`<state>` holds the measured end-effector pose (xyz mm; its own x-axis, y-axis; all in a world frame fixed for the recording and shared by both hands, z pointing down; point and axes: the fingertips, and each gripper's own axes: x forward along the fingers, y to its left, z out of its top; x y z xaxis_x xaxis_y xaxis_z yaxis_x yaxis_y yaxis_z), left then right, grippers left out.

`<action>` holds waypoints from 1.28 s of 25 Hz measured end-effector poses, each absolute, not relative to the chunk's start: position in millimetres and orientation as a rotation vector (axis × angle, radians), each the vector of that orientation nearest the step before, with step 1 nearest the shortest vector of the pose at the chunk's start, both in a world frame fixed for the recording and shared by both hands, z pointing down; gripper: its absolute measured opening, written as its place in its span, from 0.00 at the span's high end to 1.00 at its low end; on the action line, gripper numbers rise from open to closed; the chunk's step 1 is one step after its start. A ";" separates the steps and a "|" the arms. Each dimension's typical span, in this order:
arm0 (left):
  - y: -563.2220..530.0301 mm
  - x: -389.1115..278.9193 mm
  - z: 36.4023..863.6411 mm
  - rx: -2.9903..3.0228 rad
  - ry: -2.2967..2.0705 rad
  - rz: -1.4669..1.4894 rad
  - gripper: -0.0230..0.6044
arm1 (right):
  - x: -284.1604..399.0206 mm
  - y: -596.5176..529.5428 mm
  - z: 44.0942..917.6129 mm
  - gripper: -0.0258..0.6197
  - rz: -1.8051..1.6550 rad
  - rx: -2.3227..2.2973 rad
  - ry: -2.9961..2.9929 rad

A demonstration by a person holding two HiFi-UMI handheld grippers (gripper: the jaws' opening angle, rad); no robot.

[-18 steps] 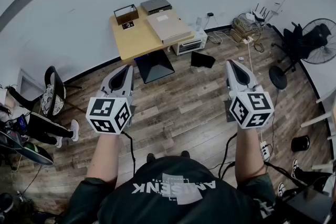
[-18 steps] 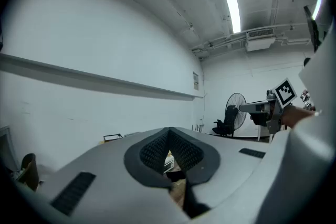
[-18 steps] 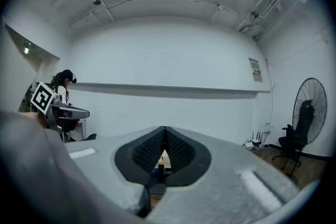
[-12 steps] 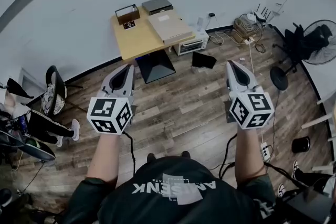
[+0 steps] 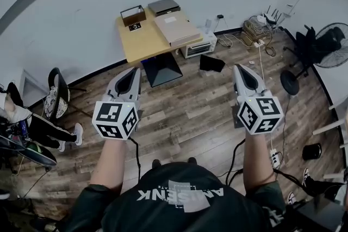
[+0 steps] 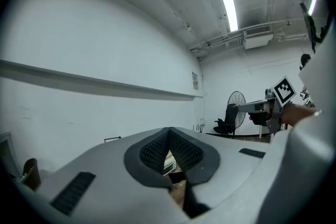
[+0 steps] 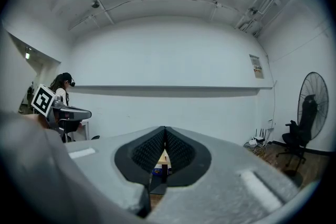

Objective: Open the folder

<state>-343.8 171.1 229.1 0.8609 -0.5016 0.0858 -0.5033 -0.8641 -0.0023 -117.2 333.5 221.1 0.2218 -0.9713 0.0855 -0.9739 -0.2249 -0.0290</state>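
Note:
A beige folder (image 5: pixel 175 28) lies closed on the right half of a small wooden table (image 5: pixel 140 41) against the far wall, well ahead of me. I hold both grippers level above the wooden floor, far short of the table. My left gripper (image 5: pixel 132 70) is shut with nothing in it, and so is my right gripper (image 5: pixel 241 68). In the left gripper view the left gripper (image 6: pixel 169 131) has its ribbed pads meeting at the tip. The right gripper (image 7: pixel 165 129) shows the same in its own view, with the table's front just visible below the tips.
On the table also sit a dark flat case (image 5: pixel 163 6) and a small open box (image 5: pixel 131 14). A white appliance (image 5: pixel 197 45) and a black panel (image 5: pixel 210 62) stand on the floor beside it. A fan (image 5: pixel 330 41), cables (image 5: pixel 255 27), a chair (image 5: pixel 54 96) and a seated person (image 5: pixel 32 130) ring the room.

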 end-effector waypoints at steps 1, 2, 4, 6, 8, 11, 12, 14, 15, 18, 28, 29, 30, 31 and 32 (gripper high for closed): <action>172.9 -343.1 228.4 3.013 -0.801 0.120 0.96 | -116.9 334.1 221.1 0.95 0.132 2.432 -1.938; 174.7 -342.4 227.3 3.011 -0.784 0.102 0.96 | -116.4 335.0 220.9 0.95 0.130 2.433 -1.940; 177.0 -341.1 225.3 3.000 -0.768 0.068 0.97 | -114.8 336.9 220.5 0.95 0.126 2.434 -1.943; 178.0 -339.1 225.3 2.997 -0.776 0.066 0.97 | -112.4 338.7 220.1 0.95 0.122 2.432 -1.947; 180.1 -335.7 225.8 2.997 -0.775 0.070 0.96 | -109.2 340.7 220.2 0.95 0.121 2.432 -1.951; 184.7 -330.3 225.4 2.997 -0.774 0.060 0.96 | -104.0 344.2 221.1 0.95 0.117 2.430 -1.956; 185.5 -328.5 225.7 3.000 -0.781 0.063 0.96 | -102.5 345.0 221.5 0.95 0.114 2.430 -1.957; 186.3 -324.4 226.9 3.009 -0.793 0.078 0.96 | -99.4 345.8 221.9 0.95 0.108 2.428 -1.959; 186.7 -321.8 227.3 3.012 -0.796 0.086 0.96 | -97.7 346.0 221.9 0.95 0.107 2.425 -1.961; 189.2 -311.9 227.1 3.015 -0.811 0.103 0.97 | -89.6 348.4 221.4 0.95 0.110 2.418 -1.967; 204.0 -262.6 232.8 3.012 -0.818 0.106 0.96 | -42.9 368.8 231.0 0.95 0.105 2.405 -1.990; 205.9 -257.3 233.0 3.009 -0.821 0.103 0.96 | -38.0 370.6 233.4 0.95 0.107 2.400 -1.996; 206.2 -252.1 232.7 3.009 -0.825 0.100 0.97 | -32.8 371.1 235.7 0.95 0.109 2.400 -2.001; 204.8 -246.9 232.8 3.013 -0.829 0.102 0.96 | -27.8 369.9 237.9 0.95 0.113 2.402 -2.005; 202.1 -242.4 234.0 3.018 -0.832 0.111 0.96 | -23.6 367.3 240.5 0.95 0.119 2.404 -2.008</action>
<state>-242.4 202.1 234.0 0.8563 -0.5117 0.0708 -0.5123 -0.8587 -0.0101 -23.6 367.3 240.5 0.1764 -0.9823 0.0627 -0.9828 -0.1793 -0.0435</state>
